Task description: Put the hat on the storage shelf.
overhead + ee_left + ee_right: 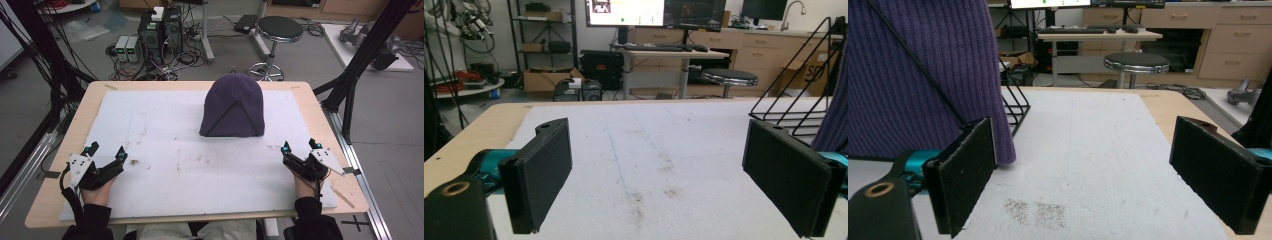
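Presently on the table [60,145]:
- Purple knit hat [232,106]: draped over a black wire stand [1015,107], far centre of the white mat [165,125].
- Left gripper [106,152]: near left corner, jaws spread, holding nothing.
- Right gripper [298,148]: near right, jaws spread, holding nothing.

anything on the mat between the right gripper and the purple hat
No, only bare, lightly stained white mat lies between the right gripper and the hat, as the high view shows.
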The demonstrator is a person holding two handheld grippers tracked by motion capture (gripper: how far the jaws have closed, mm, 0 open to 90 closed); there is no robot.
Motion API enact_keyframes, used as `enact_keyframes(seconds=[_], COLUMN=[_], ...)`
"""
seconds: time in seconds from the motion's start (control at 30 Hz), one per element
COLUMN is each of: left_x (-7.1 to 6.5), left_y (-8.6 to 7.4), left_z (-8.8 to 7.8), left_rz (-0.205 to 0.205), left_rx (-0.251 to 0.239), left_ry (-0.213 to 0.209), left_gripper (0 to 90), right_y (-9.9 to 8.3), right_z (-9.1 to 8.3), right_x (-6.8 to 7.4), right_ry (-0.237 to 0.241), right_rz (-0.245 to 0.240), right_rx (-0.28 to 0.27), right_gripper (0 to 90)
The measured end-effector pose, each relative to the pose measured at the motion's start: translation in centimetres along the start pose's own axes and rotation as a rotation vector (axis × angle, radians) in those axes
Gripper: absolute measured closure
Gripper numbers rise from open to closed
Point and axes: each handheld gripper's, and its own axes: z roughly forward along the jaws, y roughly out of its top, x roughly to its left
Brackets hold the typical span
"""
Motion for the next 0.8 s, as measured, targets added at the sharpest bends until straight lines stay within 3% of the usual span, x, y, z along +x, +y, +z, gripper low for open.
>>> enact_keyframes(seconds=[0.8], left_x=[0.31], left_y=[0.03], left_z=[-0.10], left_rz=[-0.021], left_rx=[0.000], left_ry=[-0.004], left_gripper=[13.3], right_y=[-0.19], right_z=[0.14], right_x=[-0.17], right_ry=[0.025], right_rz=[0.016], right_rx=[0.031], right_gripper=[10.7])
